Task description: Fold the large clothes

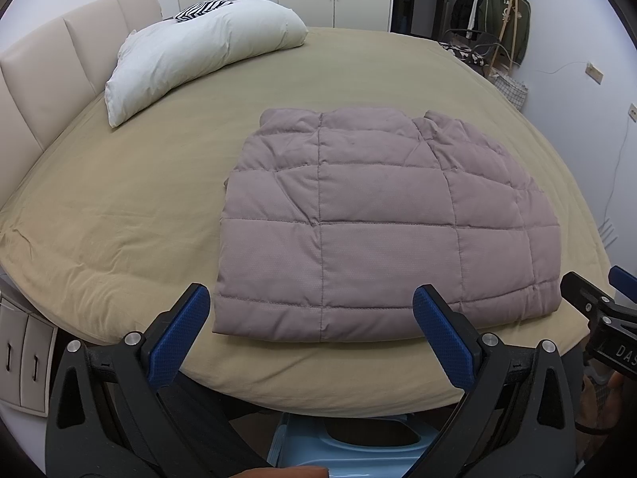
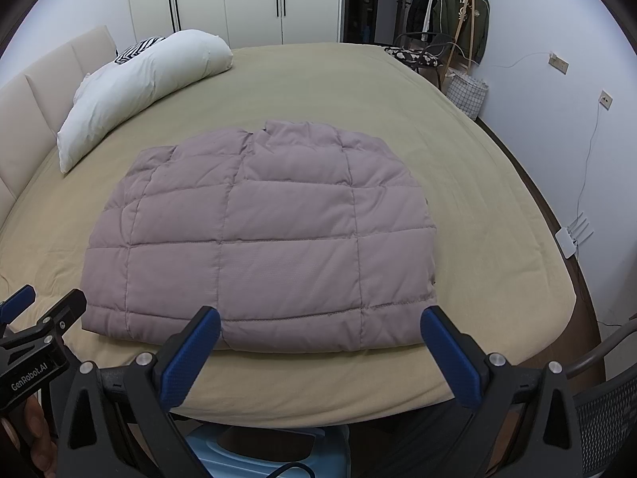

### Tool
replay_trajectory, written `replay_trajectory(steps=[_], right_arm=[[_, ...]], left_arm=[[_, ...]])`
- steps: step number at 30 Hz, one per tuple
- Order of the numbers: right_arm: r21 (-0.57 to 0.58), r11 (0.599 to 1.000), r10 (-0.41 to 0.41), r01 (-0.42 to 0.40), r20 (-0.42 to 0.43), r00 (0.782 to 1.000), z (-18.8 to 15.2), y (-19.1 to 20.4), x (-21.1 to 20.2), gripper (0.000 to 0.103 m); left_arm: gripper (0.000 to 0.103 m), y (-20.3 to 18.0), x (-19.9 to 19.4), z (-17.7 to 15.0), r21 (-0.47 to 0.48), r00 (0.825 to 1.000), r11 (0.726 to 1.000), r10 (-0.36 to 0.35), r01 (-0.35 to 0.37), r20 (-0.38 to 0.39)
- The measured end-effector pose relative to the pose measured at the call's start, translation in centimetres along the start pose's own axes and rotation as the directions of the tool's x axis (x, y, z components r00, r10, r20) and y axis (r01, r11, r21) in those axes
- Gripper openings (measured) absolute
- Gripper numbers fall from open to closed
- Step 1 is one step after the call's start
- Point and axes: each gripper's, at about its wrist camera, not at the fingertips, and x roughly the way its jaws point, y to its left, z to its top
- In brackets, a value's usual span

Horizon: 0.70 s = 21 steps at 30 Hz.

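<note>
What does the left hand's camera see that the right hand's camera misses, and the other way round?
Only the left wrist view shows the bedside drawers. Only the right wrist view shows the mesh chair and the white router by the wall. Both show the folded quilted jacket on the bed, the white pillow, the clothes rack, and each open gripper: left gripper, right gripper.

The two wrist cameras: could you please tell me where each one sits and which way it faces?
Left wrist: sits on the left gripper at the bed's near edge, facing the folded quilted jacket and pillow; its open blue fingers show, and the right gripper at the right edge.
Right wrist: sits on the right gripper, further right, facing the same way; its open fingers show, and the left gripper at the left edge.
Shared: jacket, pillow, bed, wardrobe, clothes rack.
</note>
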Motion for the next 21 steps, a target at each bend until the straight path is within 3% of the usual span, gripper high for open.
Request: replay_trajectory(steps=[21], right_arm=[[-0.001, 1.0, 0.002, -0.002, -0.001, 1.0, 0.03, -0.08, 0.05, 0.103]], left_arm=[[0.103, -0.14, -0.1, 0.01, -0.003, 1.0, 1.0, -0.002, 0.002, -0.003]])
